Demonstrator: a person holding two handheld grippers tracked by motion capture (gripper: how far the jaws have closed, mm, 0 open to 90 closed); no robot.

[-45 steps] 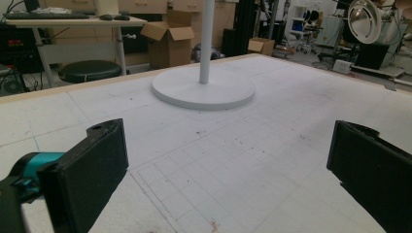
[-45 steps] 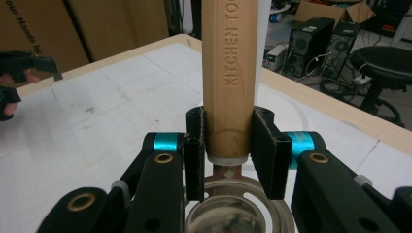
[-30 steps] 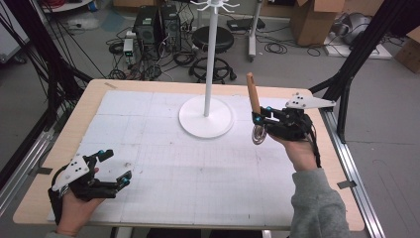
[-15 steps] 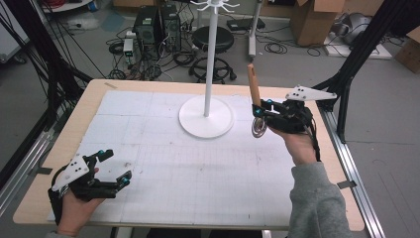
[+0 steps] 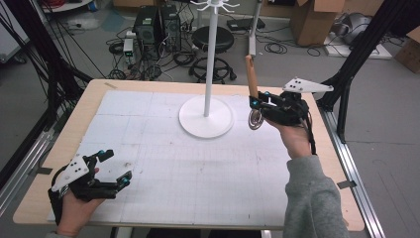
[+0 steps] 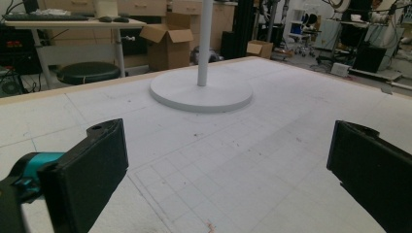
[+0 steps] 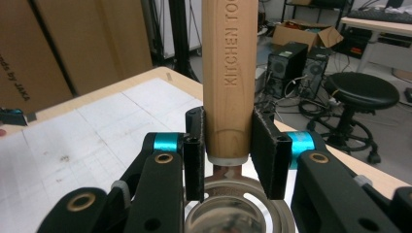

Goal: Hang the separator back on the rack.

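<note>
The right gripper point(image 5: 254, 101) pinches the wooden-handled kitchen tool point(image 7: 228, 73) upright beside the hook stand point(image 5: 211, 49); next, judged: lift toward a hook, left gripper point(image 5: 115, 166) spread idle.

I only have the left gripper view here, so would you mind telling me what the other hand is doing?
Observer: The right gripper is shut on a kitchen tool, clamping the lower end of its wooden handle.
Operator: Thank you. How is the tool oriented?
Observer: The handle points up, and the tool's metal ring-shaped head hangs below the jaws.
Operator: Where is it relative to the white stand?
Observer: In the high view it is held above the table, to the right of the stand's round base and apart from it.
Operator: What tops the stand?
Observer: White hooks branch from the pole's top.
</note>
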